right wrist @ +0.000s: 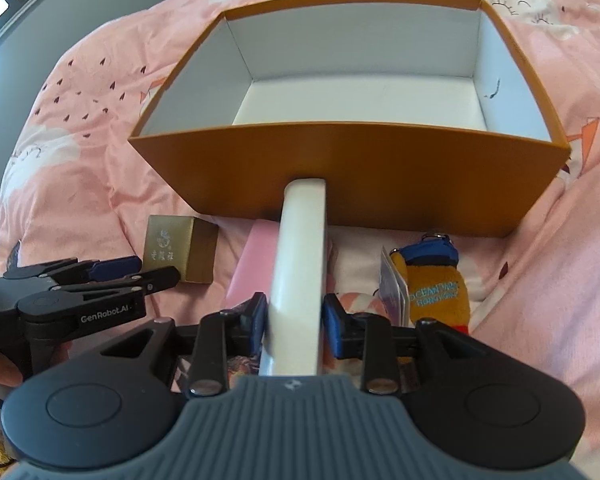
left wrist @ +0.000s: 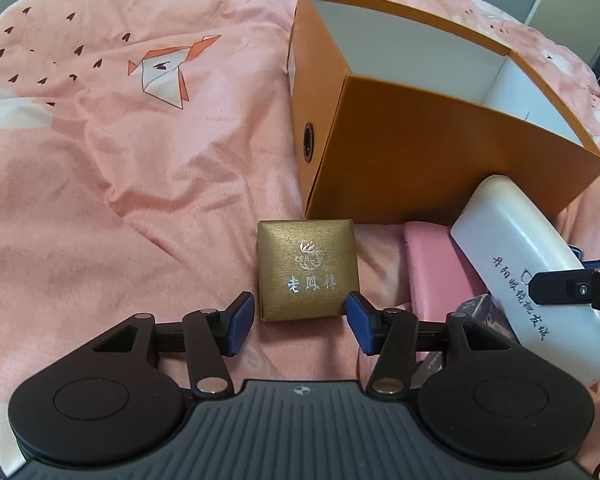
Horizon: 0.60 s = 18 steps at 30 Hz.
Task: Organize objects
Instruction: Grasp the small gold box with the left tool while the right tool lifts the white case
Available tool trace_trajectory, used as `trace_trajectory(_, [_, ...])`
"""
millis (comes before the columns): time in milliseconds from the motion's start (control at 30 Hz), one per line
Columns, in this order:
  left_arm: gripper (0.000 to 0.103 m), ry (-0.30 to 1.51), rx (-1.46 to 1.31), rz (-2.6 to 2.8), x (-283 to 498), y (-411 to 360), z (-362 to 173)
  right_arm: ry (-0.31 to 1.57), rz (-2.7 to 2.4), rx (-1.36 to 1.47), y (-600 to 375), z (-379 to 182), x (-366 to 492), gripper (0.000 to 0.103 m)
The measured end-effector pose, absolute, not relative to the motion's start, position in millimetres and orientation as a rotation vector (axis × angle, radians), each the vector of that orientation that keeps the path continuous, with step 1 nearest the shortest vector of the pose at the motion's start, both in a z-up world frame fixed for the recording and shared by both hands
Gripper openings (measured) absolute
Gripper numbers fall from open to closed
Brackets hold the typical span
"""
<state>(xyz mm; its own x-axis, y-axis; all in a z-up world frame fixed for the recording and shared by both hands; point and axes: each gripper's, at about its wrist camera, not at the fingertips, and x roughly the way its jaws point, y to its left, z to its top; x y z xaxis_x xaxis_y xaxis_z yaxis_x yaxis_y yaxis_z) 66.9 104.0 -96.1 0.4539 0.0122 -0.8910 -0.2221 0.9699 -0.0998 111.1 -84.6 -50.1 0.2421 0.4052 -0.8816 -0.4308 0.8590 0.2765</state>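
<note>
Just ahead, orange box [right wrist: 352, 168] rim stands beyond white case [right wrist: 300, 264].

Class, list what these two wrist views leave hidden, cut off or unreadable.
- Pink case, left wrist view: its right part lies under the white case.
- Orange box floor, right wrist view: near strip hidden by its front wall.
- Patterned item, left wrist view: mostly covered by the left gripper.
- Plush keychain lettering, right wrist view: too small to read fully.
</note>
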Motion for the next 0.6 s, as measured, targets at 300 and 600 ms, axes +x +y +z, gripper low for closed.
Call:
trace_trajectory(300, [0.072, 1.104, -0.181, 0.157, 78.2, 97.1, -103.3, 1.227, 0.619, -0.065, -77.0, -55.3, 127.0, 0.034])
trace_trajectory(600, [0.069, 1.098, -0.163, 0.151, 77.3, 97.6, -105.2, 1.245, 0.631, -0.043, -75.0, -61.7, 133.7, 0.032])
